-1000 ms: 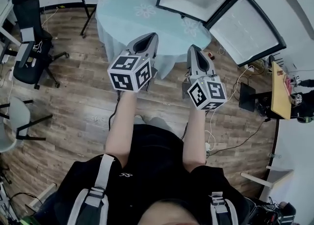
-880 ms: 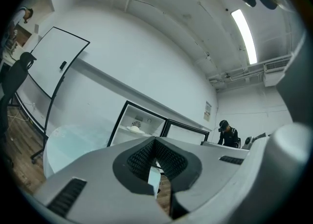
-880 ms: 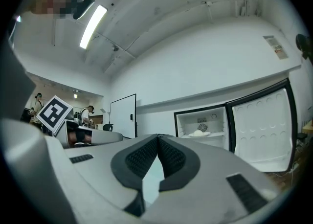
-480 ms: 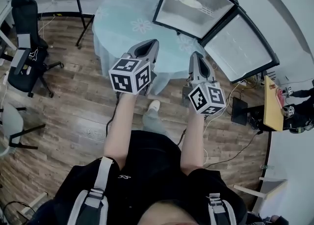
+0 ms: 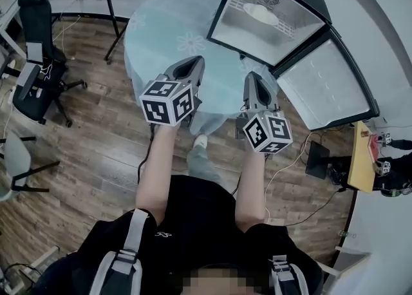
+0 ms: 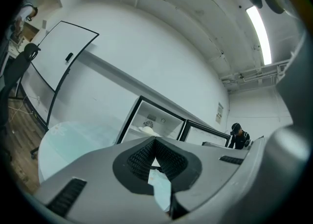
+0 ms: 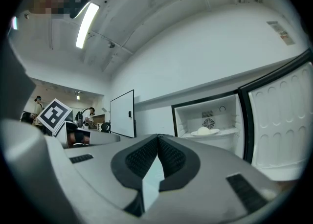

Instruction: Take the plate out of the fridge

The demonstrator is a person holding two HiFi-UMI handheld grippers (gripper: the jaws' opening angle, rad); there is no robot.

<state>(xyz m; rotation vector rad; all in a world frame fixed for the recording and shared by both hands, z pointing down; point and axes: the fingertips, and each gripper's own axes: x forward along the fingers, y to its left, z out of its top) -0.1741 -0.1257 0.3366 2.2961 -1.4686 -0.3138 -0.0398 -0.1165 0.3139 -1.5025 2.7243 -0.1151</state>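
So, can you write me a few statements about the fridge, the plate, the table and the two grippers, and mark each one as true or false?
1. The door of the fridge stands open. True.
2. A plate with something white on it sits on a shelf inside the fridge. True.
3. The left gripper holds the plate. False: its jaws are together with nothing between them, and the plate is in the fridge.
4. The right gripper has its jaws wide apart. False: they are together and empty.
5. The round table is covered with a light blue cloth. True.
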